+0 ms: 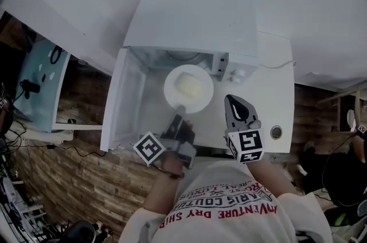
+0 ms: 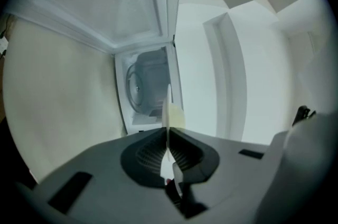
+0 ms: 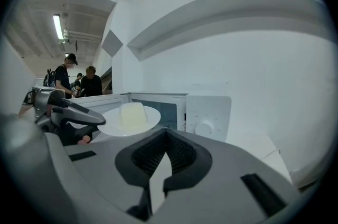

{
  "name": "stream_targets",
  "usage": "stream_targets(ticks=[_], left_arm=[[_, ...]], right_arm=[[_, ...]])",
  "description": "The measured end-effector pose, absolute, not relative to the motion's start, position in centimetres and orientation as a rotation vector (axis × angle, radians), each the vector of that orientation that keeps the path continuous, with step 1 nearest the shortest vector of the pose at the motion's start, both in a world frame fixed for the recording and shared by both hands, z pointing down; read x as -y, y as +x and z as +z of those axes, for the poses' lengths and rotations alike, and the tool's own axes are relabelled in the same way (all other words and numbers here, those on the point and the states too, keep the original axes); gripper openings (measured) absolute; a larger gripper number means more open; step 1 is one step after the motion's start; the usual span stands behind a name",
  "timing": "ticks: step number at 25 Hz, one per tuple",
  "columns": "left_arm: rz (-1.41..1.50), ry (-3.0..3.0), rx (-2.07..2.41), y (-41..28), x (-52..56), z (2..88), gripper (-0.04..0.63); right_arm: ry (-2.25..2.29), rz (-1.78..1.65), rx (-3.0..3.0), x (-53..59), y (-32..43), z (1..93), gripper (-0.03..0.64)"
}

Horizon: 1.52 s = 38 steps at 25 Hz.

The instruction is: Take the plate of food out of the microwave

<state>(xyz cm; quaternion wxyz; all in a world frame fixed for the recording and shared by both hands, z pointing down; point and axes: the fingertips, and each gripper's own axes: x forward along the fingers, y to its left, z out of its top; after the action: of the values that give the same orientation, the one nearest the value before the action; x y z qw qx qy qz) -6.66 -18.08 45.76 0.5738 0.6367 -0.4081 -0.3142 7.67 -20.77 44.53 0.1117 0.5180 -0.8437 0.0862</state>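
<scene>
A white plate (image 1: 188, 89) carrying a pale yellow block of food (image 1: 188, 85) hangs level just in front of the open white microwave (image 1: 189, 24). My left gripper (image 1: 179, 110) is shut on the plate's near rim. In the left gripper view the plate (image 2: 168, 112) shows edge-on between the closed jaws, with the empty cavity (image 2: 148, 85) behind it. My right gripper (image 1: 235, 100) sits to the right of the plate, shut and holding nothing. The right gripper view shows the plate (image 3: 129, 121) and food (image 3: 132, 113) to the left of the control dial (image 3: 205, 127).
The microwave door (image 1: 123, 98) stands swung open on the left. The microwave rests on a white table (image 1: 275, 98) that has a round grommet (image 1: 276, 132) near its front right. A white wall is behind. People (image 3: 79, 80) stand far off at the left.
</scene>
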Motion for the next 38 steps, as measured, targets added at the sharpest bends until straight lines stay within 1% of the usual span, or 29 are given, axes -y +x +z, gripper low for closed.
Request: stream_targets(ticks=[11, 22, 38], left_arm=[[-0.824, 1.589, 0.891, -4.1, 14.7, 39.5, 0.02], [-0.848, 1.598, 0.902, -3.4, 14.7, 39.2, 0.02], [-0.838, 1.581, 0.911, -3.0, 16.2, 39.6, 0.02]], right_arm=[[1.558, 0.106, 2.539, 18.0, 9.0, 40.0, 0.003], [1.53, 0.053, 2.566, 17.5, 10.0, 39.2, 0.003], [1.536, 0.105, 2.568, 18.8, 10.8, 39.8, 0.003]])
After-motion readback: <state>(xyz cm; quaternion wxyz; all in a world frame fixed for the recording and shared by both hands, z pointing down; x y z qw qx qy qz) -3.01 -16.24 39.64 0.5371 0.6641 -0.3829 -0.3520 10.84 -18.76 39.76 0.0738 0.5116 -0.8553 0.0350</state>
